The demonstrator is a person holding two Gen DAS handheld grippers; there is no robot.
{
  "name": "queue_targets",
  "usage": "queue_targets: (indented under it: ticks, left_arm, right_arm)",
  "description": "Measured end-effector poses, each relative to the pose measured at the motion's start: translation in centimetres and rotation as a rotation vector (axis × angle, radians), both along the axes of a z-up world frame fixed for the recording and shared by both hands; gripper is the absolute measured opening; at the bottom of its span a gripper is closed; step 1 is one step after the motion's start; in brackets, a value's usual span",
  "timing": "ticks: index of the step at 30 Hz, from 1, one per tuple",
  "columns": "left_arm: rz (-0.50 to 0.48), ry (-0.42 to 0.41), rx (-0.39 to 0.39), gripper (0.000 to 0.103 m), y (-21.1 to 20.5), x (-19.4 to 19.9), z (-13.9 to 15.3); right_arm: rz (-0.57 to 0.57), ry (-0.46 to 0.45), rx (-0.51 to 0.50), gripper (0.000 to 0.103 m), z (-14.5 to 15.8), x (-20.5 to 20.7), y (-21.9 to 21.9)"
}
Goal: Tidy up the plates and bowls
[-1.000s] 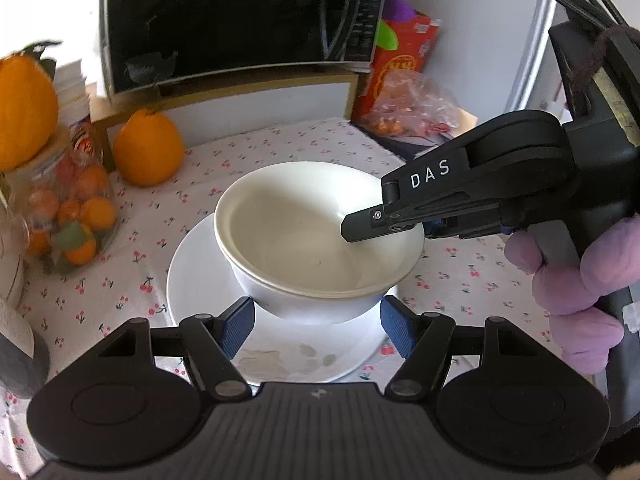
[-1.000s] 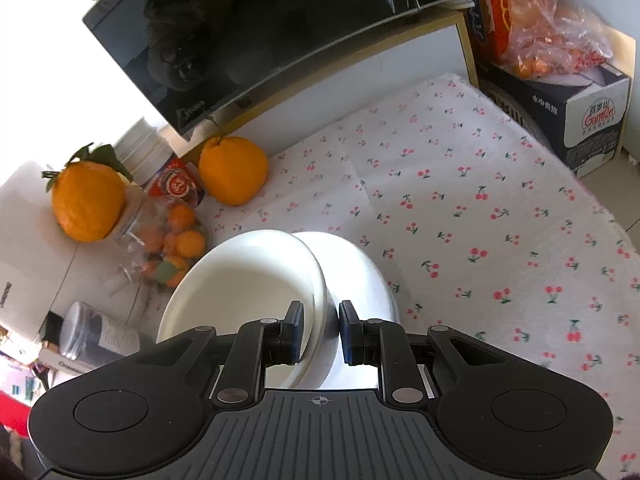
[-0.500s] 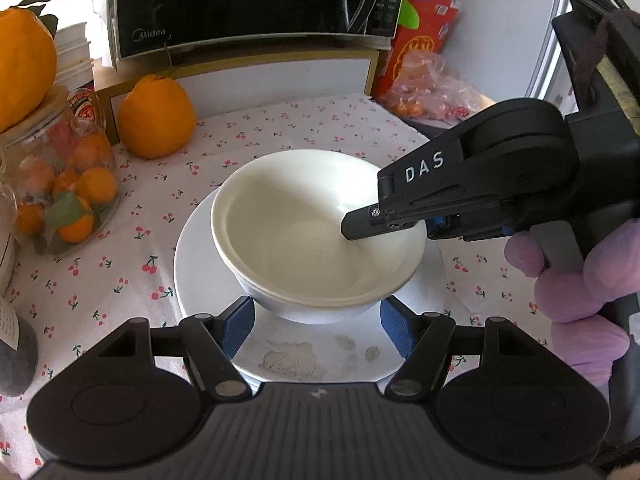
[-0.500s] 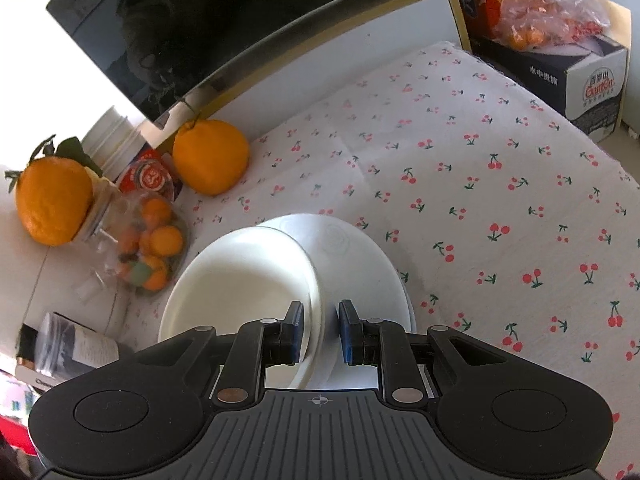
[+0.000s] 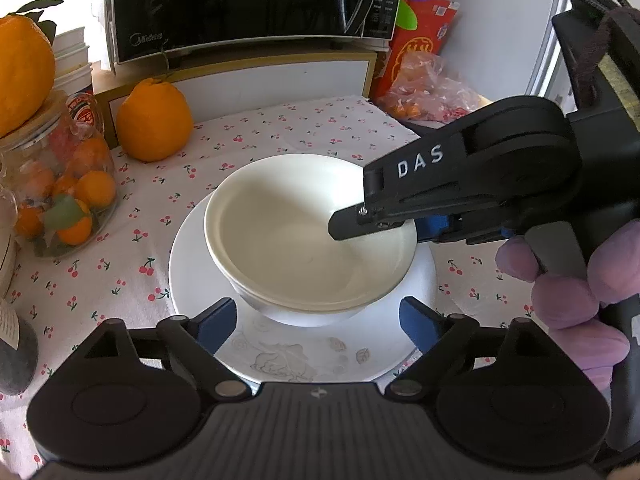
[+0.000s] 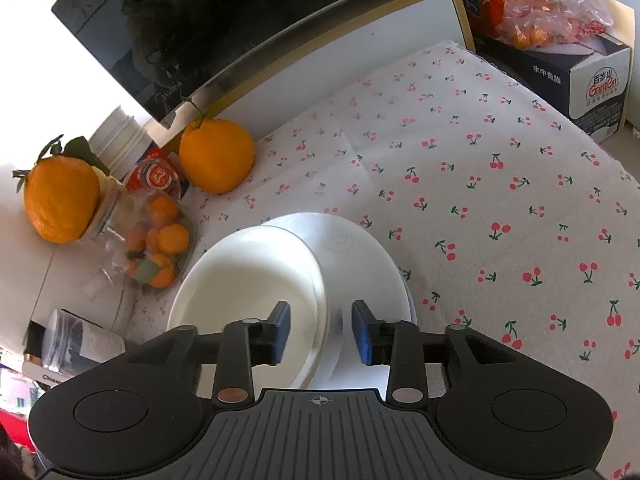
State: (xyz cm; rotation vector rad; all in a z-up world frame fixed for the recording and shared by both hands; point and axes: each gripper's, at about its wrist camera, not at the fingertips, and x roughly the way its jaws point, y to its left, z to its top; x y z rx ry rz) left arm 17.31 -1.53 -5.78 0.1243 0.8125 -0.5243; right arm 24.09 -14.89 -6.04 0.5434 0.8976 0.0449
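A white bowl (image 5: 308, 236) sits on a white plate (image 5: 304, 348) with an embossed flower pattern, on the cherry-print tablecloth. My left gripper (image 5: 318, 318) is open, its blue pads on either side of the bowl's near base, above the plate. My right gripper (image 6: 320, 330) is open, its fingers straddling the bowl's right rim (image 6: 318, 280) without pinching it; one finger is inside the bowl, one outside. The right gripper also shows in the left wrist view (image 5: 384, 222) at the bowl's right rim. The plate (image 6: 372, 264) lies under the bowl.
A large orange (image 5: 154, 122) stands behind the bowl, before a microwave (image 5: 248, 4). A glass jar of small oranges (image 5: 60, 196) with another orange on top is at the left. A dark bottle (image 5: 16, 344) lies near left. A bag of fruit (image 5: 428, 88) is at the back right.
The right gripper has opened from its shut hold on the bowl's rim. The bowl now rests on the plate. The left gripper stays open and has pulled back slightly.
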Motion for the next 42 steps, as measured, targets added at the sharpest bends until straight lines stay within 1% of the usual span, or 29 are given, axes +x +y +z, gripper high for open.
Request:
queue_targets:
  ticks: [1, 4, 10, 15, 18, 25, 28, 30, 36, 39, 42]
  left_arm:
    - [0.003, 0.001, 0.000, 0.089, 0.0, 0.0, 0.0]
    - [0.011, 0.005, -0.001, 0.090, 0.1, 0.0, 0.0]
    - [0.027, 0.002, -0.008, 0.095, 0.2, -0.4, 0.6]
    - [0.037, -0.001, 0.020, 0.096, 0.0, -1.1, 0.8]
    - [0.054, -0.001, 0.034, 0.097, 0.1, -1.7, 1.1]
    - [0.125, 0.016, 0.041, 0.101, -0.1, -3.7, 2.0]
    - [0.164, 0.022, 0.076, 0.102, -0.5, -4.6, 2.3]
    - [0.196, 0.031, 0.095, 0.102, -0.6, -4.9, 2.4]
    - [0.303, 0.073, 0.075, 0.102, -0.1, -6.1, 2.6]
    - [0.344, 0.078, 0.076, 0.102, -0.1, -6.6, 2.6]
    - [0.383, 0.087, 0.068, 0.102, 0.1, -7.0, 2.7]
  right_arm:
    - [-0.001, -0.003, 0.004, 0.043, 0.1, 0.0, -0.1]
    - [-0.004, -0.015, 0.015, 0.050, 0.4, -0.2, -0.2]
    - [-0.015, -0.039, 0.040, 0.058, 1.1, -0.5, -0.9]
    - [-0.024, -0.058, 0.042, 0.061, 1.8, -1.1, -1.9]
    - [-0.029, -0.056, 0.026, 0.063, 2.1, -1.6, -2.5]
    - [-0.018, -0.028, -0.019, 0.064, 2.5, -3.2, -3.6]
    - [-0.001, -0.015, -0.041, 0.065, 2.8, -4.1, -3.7]
    - [0.015, -0.007, -0.052, 0.068, 2.9, -4.8, -3.7]
    - [0.053, 0.018, -0.105, 0.070, 3.4, -6.9, -3.4]
    - [0.075, 0.041, -0.144, 0.070, 3.4, -7.8, -3.1]
    - [0.105, 0.050, -0.187, 0.073, 3.4, -8.7, -2.6]
